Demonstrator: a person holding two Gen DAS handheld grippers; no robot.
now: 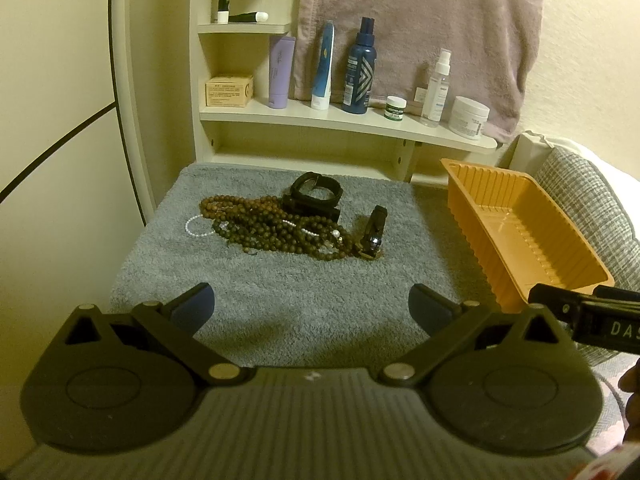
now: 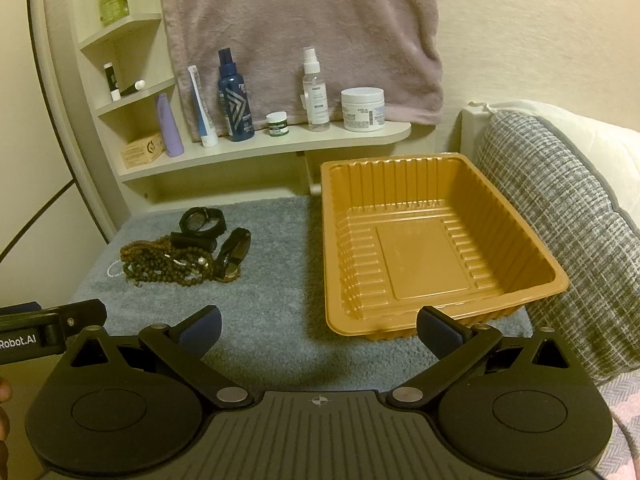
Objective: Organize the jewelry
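A heap of jewelry lies on a grey towel [image 1: 280, 300]: brown bead strands [image 1: 276, 228], a white bead string [image 1: 196, 226], a black watch [image 1: 316, 190] behind them and a dark bracelet [image 1: 374, 234] at the right. The heap also shows in the right wrist view [image 2: 168, 262], with the watch [image 2: 202, 220]. An orange plastic tray [image 2: 436, 248] stands empty to the right of the heap; it also shows in the left wrist view [image 1: 520, 236]. My left gripper [image 1: 312, 310] is open and empty, short of the heap. My right gripper [image 2: 320, 330] is open and empty at the tray's near left corner.
A cream shelf [image 1: 344, 120] behind the towel carries several bottles, tubes and jars, under a hanging mauve towel [image 1: 420, 20]. A grey woven cushion [image 2: 560, 220] lies right of the tray. A cream wall stands at the left.
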